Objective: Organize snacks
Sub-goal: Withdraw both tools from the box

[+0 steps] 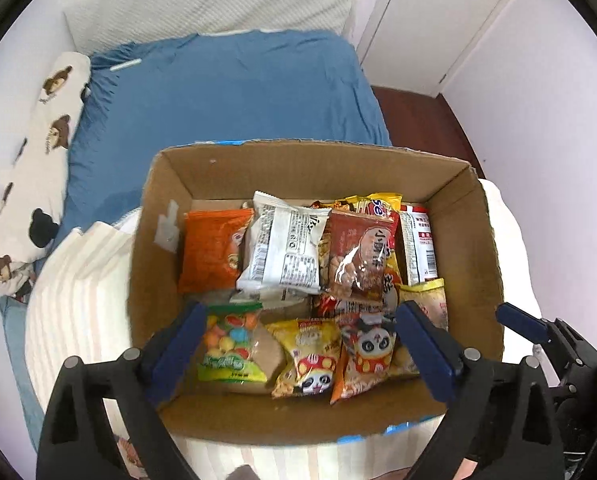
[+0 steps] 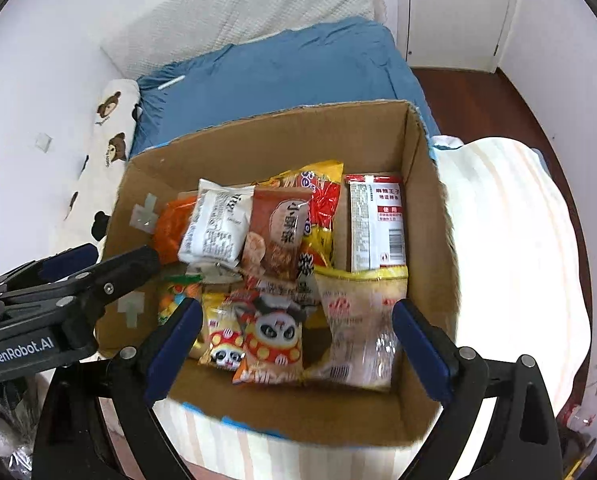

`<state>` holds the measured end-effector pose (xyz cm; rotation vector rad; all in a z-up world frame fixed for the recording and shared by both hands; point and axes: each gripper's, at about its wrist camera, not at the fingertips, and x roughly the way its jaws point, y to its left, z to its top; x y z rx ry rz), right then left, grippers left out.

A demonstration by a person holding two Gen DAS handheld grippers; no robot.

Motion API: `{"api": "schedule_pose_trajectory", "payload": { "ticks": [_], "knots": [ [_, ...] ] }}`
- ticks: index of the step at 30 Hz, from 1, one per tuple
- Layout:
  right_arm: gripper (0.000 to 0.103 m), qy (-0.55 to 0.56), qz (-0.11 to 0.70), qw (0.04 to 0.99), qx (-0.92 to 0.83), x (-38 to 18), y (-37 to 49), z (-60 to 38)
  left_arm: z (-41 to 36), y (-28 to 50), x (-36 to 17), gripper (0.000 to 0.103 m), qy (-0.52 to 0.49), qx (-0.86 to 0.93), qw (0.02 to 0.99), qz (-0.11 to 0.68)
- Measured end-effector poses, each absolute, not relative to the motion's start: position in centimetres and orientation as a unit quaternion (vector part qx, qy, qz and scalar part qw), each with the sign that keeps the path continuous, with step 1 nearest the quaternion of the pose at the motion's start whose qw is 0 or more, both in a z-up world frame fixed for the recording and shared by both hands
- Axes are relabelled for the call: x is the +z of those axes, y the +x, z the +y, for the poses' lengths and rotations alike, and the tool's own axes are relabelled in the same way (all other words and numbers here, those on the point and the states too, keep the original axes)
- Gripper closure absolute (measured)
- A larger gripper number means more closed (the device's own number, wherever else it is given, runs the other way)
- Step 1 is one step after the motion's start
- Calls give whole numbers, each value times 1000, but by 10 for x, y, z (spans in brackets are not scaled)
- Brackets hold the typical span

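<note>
Both of my hand-held grippers hang over the cardboard box point(image 1: 478, 248) of snacks, pointing steeply down into it, and neither grips anything. My left hand-held gripper point(image 1: 300, 330) stands wide, its blue pads apart over the near row. Directly under it lie the green candy bag point(image 1: 230, 344) beside the left pad, the yellow panda packet point(image 1: 310, 354) in the middle and the red panda packet point(image 1: 364, 354) toward the right pad. All three lie flat with their long axes running away from me, roughly in line with the pads, so they sit across the gap, not along it.

My right hand-held gripper point(image 2: 296, 334) is equally wide and empty. Below it is the same red panda packet point(image 2: 272, 344), and the pale clear-windowed bag point(image 2: 358, 328) lies just inside its right pad.

The far row, the orange packet point(image 1: 214, 250), the white wrapped packet point(image 1: 282, 254) and the brown cracker packet point(image 1: 358, 256), lies ahead of both. The box sits on a striped blanket point(image 1: 74, 304) on the bed.

I judge the left nearer the candy bag, the right nearer the pale bag.
</note>
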<state>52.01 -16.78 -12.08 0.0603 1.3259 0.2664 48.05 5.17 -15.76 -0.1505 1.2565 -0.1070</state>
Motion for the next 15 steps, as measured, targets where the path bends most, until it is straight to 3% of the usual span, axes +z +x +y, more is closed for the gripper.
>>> {"api": "schedule_pose_trajectory", "payload": {
  "ticks": [9,15],
  "knots": [
    [5,47,566,812,138,-83,451,-193,42,408,-110,4,-73,-45,855,511],
    [5,75,538,831,122,-76,403,-237,29,355,-109,4,-70,-15,878,474]
  ]
}}
